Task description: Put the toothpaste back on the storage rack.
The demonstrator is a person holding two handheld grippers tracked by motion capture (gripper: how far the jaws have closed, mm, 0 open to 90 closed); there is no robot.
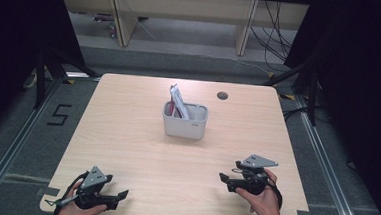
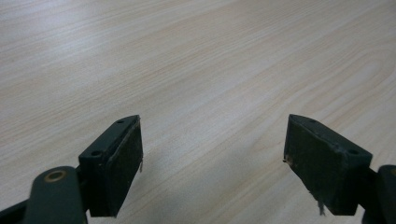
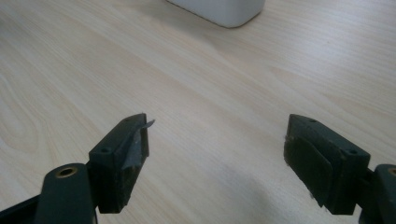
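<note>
From the high view, a pale wooden table (image 1: 127,133) with a white two-compartment holder (image 1: 185,120) standing at its middle, and that holder is our landmark. A folded packet (image 1: 177,100), white with some red, stands tilted in the holder's left compartment, its top poking above the rim; the right compartment looks bare from here. Just beyond the holder to the right, a small dark cable hole (image 1: 222,95) is set in the tabletop. Well in front of the holder to the left, near the table's edge, the left gripper (image 1: 118,196) is held in a hand (image 1: 74,208), its tips pointing right. In front of the holder to the right, the right gripper (image 1: 224,178) sits in the other hand (image 1: 263,199), tips pointing left. Over to the left gripper view: the left gripper (image 2: 212,149) has its jaws spread wide over bare wood grain, nothing between them. And the right gripper view: the right gripper (image 3: 217,151) is also wide apart and empty (a scrap of pad lining curls off the left jaw), with the holder's (image 3: 219,9) white base at the top edge, well ahead of the tips.
</note>
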